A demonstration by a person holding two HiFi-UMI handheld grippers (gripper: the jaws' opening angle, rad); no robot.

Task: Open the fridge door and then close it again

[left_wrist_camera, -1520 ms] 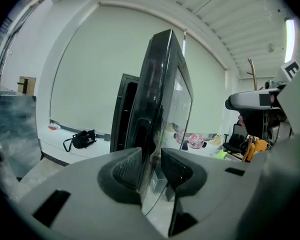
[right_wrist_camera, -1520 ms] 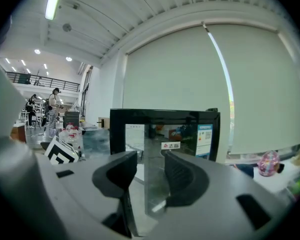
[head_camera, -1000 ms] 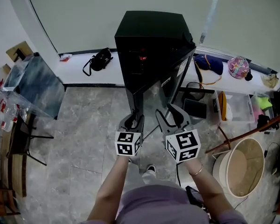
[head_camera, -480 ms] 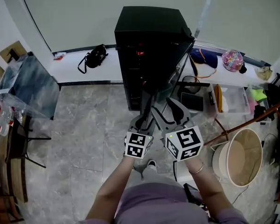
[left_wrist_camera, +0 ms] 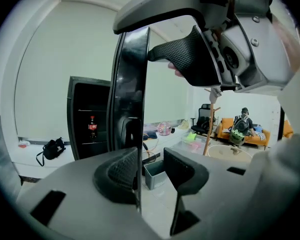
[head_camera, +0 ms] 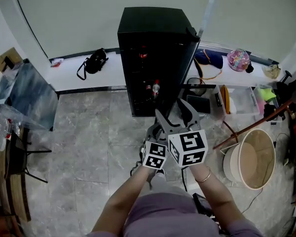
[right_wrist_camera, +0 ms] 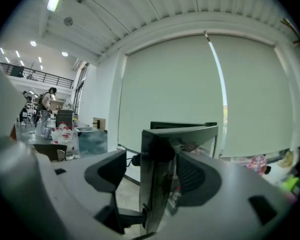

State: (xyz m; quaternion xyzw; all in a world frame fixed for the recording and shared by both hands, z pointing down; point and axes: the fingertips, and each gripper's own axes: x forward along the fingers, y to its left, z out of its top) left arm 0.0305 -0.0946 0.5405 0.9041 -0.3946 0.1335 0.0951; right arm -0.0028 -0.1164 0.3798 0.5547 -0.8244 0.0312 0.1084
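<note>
floor [head_camera: 89, 132]: grey marble-look tiles spread in front of the fridge and out to both sides of it.
fridge [head_camera: 153, 33]: a tall black cabinet stood with its back to the pale wall [head_camera: 89, 14]. Its front was open, and dark shelves showed inside.
fridge door [right_wrist_camera: 157, 184]: it was swung well out from the fridge toward the person, hinged on the fridge's side at the head view's right. It was seen edge-on, with its free edge standing between the jaws of both grippers.
ledge [head_camera: 79, 78]: low and white, it ran along the wall, passing the fridge on both sides.
tub [head_camera: 251, 162]: round and pale, it sat on the floor well apart from the fridge, off its hinge side and nearer the person.
right hand-held gripper [right_wrist_camera: 151, 174]: the jaws were wide and had just been opening. The door's free edge stood between them with one pad clearly off it. This gripper sat higher on the door than the other one.
left hand-held gripper [left_wrist_camera: 152, 166]: the jaws were fairly wide and had just been opening. The door edge lay close against one pad, and the other pad stood apart from it.
bag [head_camera: 91, 62]: black with a strap, it lay on the ledge just off the fridge's closed side.
bottle [head_camera: 156, 88]: small with a red label, it stood upright on a shelf inside the fridge.
</note>
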